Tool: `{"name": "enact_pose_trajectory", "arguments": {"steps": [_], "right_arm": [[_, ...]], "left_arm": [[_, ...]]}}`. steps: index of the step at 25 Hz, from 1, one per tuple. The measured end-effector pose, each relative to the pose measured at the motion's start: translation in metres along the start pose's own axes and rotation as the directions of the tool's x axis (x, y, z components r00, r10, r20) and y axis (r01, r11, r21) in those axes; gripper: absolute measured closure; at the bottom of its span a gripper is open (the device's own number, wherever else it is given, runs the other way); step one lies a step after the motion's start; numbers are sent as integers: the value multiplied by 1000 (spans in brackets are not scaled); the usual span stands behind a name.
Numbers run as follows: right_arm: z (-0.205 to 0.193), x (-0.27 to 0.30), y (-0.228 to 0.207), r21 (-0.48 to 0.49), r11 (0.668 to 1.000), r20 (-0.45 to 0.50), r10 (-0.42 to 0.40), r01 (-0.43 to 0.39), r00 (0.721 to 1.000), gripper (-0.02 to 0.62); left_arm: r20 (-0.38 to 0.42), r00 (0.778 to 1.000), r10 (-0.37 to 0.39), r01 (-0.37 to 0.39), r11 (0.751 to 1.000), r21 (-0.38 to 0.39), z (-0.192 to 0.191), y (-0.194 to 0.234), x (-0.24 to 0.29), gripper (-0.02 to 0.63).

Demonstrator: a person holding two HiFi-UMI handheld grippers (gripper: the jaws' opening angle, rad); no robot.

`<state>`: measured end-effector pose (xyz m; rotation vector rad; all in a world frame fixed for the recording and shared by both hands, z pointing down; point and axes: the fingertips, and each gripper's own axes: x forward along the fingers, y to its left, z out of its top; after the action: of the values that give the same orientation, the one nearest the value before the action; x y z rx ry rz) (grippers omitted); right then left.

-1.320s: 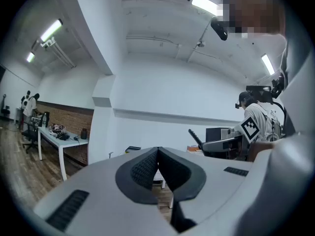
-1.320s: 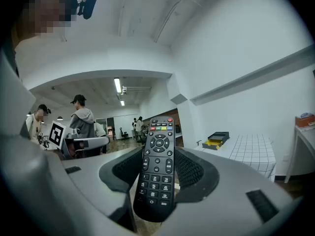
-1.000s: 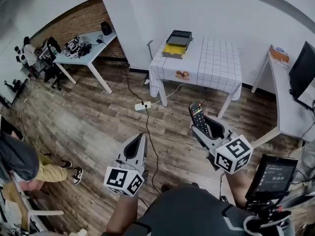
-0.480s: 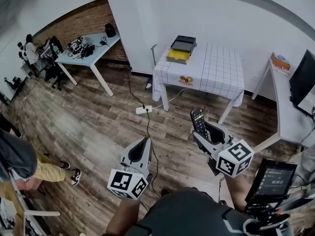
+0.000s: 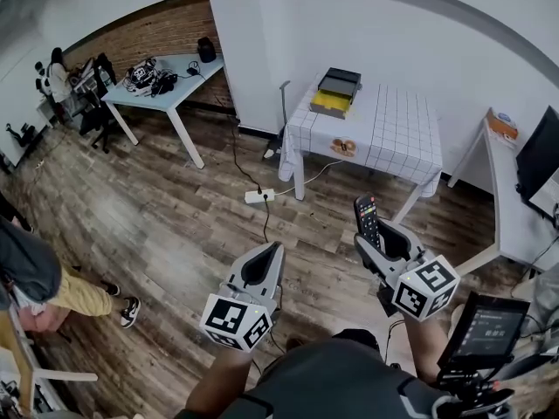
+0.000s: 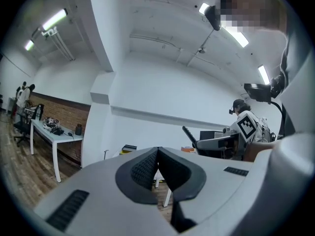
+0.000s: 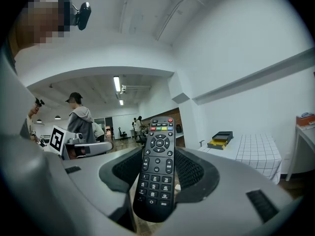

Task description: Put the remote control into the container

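The right gripper (image 7: 158, 167) is clamped on the remote control (image 7: 156, 181), with its padded jaws pressing the remote's two long sides. The remote stands upright between them. Its buttons face the gripper's camera, and the end with the coloured buttons reaches past the jaw tips. The left gripper (image 6: 157, 152) has its jaws together at the tips, with nothing between them.

In the head view, both grippers are held over the wooden floor (image 5: 175, 208) on the near side of the table (image 5: 393, 133), which has a checked cloth. They are well apart from it. The right gripper is in line with the table, and the left gripper is off to the left of it.

The container (image 5: 336, 90), black with a yellow part at its near end, sits on the table's far left corner. A small round item (image 5: 342, 147) lies at the table's near left edge. A power strip (image 5: 260, 196) lies on the floor just off the table's near left leg. Further left of the table stands a pale desk (image 5: 179, 81) cluttered with gear.
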<state>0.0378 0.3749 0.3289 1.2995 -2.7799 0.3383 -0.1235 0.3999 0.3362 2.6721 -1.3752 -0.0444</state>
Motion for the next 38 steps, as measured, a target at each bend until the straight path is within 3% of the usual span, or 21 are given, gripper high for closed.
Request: {"name": "enact_pose_trajectory", "arguments": {"steps": [7, 13, 26, 38], "right_arm": [[-2, 17, 6, -28, 1000, -12, 1, -1, 1000, 377], [12, 37, -20, -4, 1000, 12, 4, -4, 1000, 377], [44, 85, -120, -9, 1000, 32, 16, -15, 999, 377], [42, 107, -205, 2, 998, 11, 60, -60, 998, 377]], "left_arm": [[-1, 1000, -20, 20, 1000, -16, -8, 14, 2, 597], [-16, 1000, -10, 10, 1000, 2, -2, 29, 29, 597], [-7, 1000, 4, -4, 1000, 26, 28, 44, 144, 597], [-34, 998, 53, -52, 998, 39, 22, 46, 236, 597]]}}
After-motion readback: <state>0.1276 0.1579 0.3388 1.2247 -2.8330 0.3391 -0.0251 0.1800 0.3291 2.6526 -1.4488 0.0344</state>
